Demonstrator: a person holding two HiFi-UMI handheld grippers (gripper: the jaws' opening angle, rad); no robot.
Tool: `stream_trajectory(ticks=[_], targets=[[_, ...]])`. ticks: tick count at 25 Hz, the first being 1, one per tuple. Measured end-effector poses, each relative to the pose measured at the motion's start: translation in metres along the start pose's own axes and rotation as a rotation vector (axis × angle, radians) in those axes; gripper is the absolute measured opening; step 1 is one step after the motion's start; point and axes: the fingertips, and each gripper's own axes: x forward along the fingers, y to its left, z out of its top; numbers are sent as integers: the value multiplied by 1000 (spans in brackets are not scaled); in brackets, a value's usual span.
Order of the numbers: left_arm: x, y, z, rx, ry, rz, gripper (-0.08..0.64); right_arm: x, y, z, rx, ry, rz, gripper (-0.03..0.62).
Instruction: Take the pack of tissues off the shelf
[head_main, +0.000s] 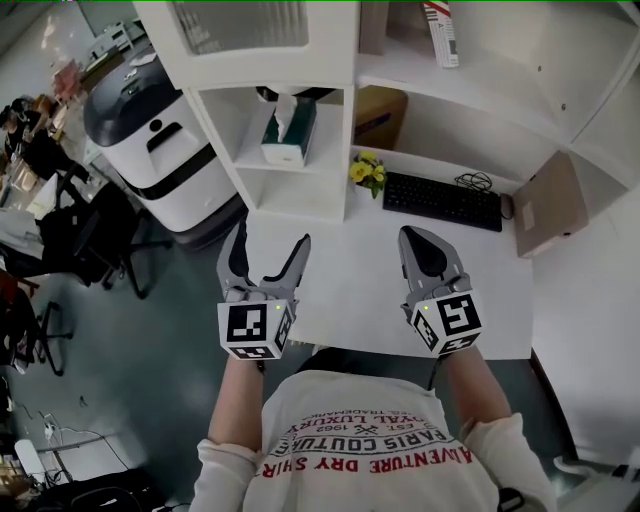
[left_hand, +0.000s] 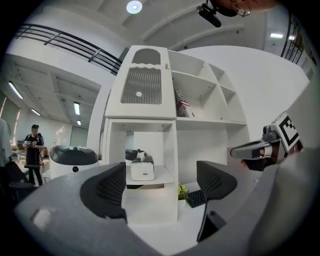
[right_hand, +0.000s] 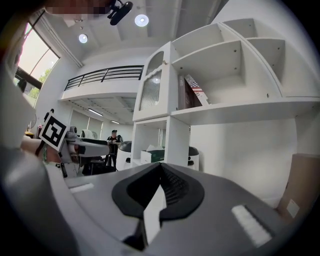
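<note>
The pack of tissues (head_main: 288, 133) is a white and green box with a tissue sticking up, and it stands in a low cubby of the white shelf unit (head_main: 300, 195) on the desk. In the left gripper view the tissue box (left_hand: 142, 170) lies straight ahead between the jaws, well beyond them. My left gripper (head_main: 270, 243) hovers over the desk's front left edge, open and empty, also seen as left gripper (left_hand: 160, 187). My right gripper (head_main: 428, 245) is over the desk to the right, shut on nothing, and appears as right gripper (right_hand: 159, 192).
A black keyboard (head_main: 442, 200) and yellow flowers (head_main: 367, 172) sit on the white desk (head_main: 360, 300). A cardboard box (head_main: 548, 205) leans at the right. A white and black bin (head_main: 150, 140) and office chairs (head_main: 95, 240) stand left of the desk. A person (left_hand: 33, 145) stands far off.
</note>
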Motion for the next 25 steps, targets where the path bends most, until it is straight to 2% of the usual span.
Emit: stream_trajectory(ticks=[15, 21, 25], targets=[[148, 63, -48, 10, 148, -65, 552, 115, -8, -3, 1, 43, -30, -2], [190, 74, -55, 17, 173, -91, 557, 142, -13, -9, -14, 49, -71, -2], [208, 71, -58, 4, 196, -107, 557, 150, -21, -14, 38, 62, -99, -2]])
